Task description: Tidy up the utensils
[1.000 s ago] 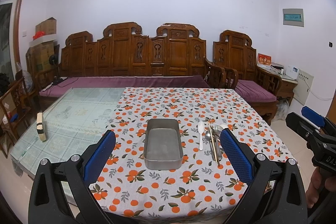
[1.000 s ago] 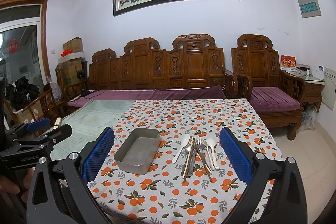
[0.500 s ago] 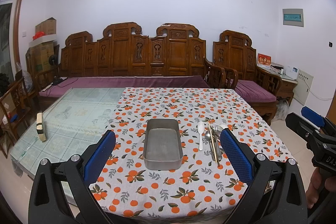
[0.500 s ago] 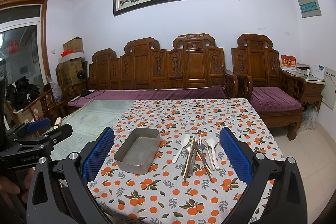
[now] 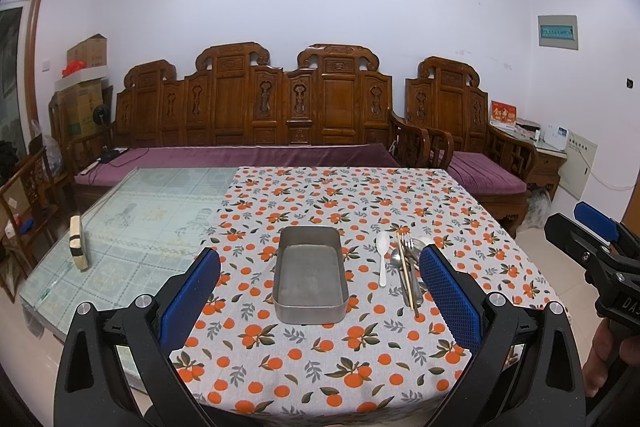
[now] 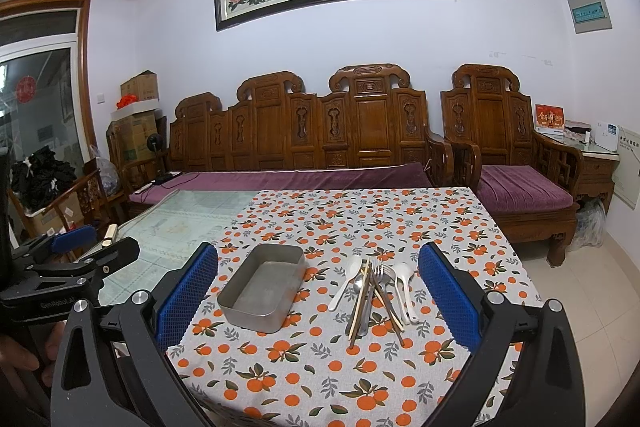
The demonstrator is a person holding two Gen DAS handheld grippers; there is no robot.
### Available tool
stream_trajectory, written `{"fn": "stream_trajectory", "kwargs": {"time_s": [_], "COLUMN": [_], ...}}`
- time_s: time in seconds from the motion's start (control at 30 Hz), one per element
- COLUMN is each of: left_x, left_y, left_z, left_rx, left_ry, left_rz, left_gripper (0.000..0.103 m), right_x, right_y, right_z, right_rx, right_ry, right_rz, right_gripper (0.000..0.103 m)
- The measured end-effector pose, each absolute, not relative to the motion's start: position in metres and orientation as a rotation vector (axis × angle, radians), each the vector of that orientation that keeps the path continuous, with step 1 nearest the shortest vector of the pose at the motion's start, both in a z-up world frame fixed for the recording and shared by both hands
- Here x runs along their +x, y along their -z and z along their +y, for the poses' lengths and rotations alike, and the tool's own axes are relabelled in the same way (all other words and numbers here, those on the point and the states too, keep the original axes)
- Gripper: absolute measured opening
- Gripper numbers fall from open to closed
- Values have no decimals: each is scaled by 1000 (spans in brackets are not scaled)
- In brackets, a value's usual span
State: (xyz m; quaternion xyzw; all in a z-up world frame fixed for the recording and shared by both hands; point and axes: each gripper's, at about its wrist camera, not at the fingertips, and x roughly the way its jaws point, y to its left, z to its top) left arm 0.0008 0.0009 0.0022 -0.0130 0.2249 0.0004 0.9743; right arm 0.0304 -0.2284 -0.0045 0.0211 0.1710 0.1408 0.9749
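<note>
While the metal tray (image 6: 262,287) sits empty beside the utensil pile (image 6: 374,293), nothing is sorted. Both the left gripper (image 5: 320,287) and right gripper (image 6: 318,291) hover spread wide, holding nothing; next, the right likely must pinch one piece

Both views are taken from behind and above each claw, facing forward over the tabletop (image 5: 320,379) at the sofa; the tin (image 5: 311,273) and utensils (image 6: 372,291) ahead are shared.

The metal box (image 5: 310,273) is sitting on the table (image 5: 320,367), with the spoons and forks (image 5: 404,267) lying just right of it.
</note>
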Motion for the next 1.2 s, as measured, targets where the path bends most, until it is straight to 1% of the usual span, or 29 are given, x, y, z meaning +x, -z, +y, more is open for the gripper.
{"fn": "stream_trajectory", "kwargs": {"time_s": [0.73, 0.93, 1.1, 1.2], "left_x": [-1, 9, 24, 36], "left_y": [-4, 12, 33, 43], "left_z": [-7, -7, -8, -8], "left_rx": [-20, -16, -8, -13], "left_ry": [3, 11, 37, 57], "left_rz": [458, 499, 554, 586], "left_gripper": [96, 96, 96, 96], "right_x": [30, 34, 53, 71], "right_y": [4, 16, 38, 55], "right_z": [-223, -224, -233, -239], "right_rx": [43, 45, 39, 34], "right_ry": [-286, -283, -277, -279], "right_rz": [350, 381, 426, 466], "right_gripper": [100, 100, 100, 93]}}
